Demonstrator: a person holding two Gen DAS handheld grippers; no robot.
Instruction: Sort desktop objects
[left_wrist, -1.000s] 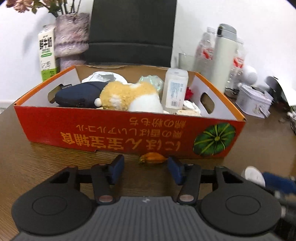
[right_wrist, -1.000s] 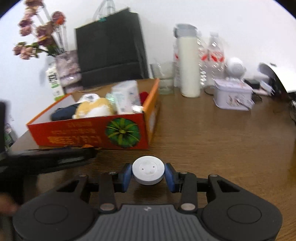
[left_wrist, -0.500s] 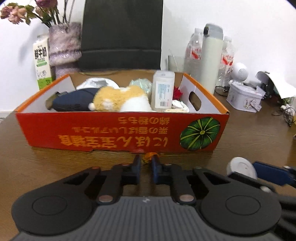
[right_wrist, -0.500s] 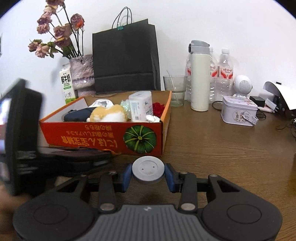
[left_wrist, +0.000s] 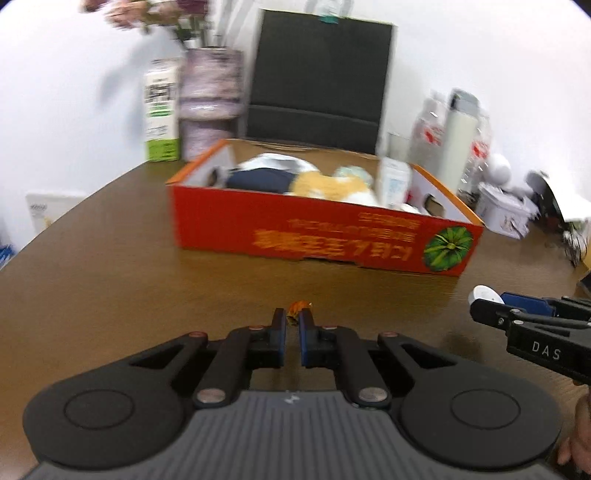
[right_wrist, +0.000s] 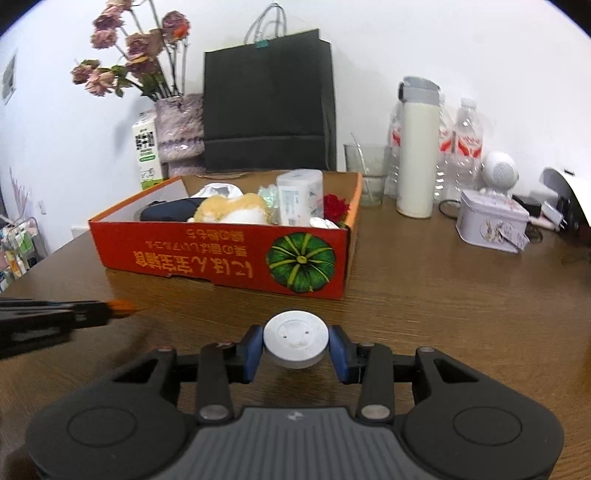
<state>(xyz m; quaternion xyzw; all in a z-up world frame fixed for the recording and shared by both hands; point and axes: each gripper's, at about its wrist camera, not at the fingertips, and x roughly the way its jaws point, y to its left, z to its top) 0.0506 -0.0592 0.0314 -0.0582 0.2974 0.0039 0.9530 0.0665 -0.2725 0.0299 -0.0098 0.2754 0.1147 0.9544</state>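
Note:
A small orange object (left_wrist: 298, 307) sticks out from between the tips of my left gripper (left_wrist: 292, 320), which is shut on it above the brown table (left_wrist: 110, 280). In the right wrist view the same orange object (right_wrist: 122, 306) shows at the far left, at the end of the dark left gripper. My right gripper (right_wrist: 295, 341) is shut on a round white puck (right_wrist: 295, 339), held just over the table. The red cardboard box (right_wrist: 207, 254) with a pumpkin print stands behind both, holding a plush toy (right_wrist: 232, 208), a dark pouch and a white bottle.
Behind the box stand a black paper bag (right_wrist: 269, 103), a vase of dried flowers (right_wrist: 179, 133) and a milk carton (right_wrist: 147, 151). At the right are a white thermos (right_wrist: 417, 147), water bottles, a glass, a small tin (right_wrist: 491, 225) and cables.
My left gripper closed on the orange object by the box's front wall and drew back from the box with it. The right gripper kept its hold on the puck and barely moved.

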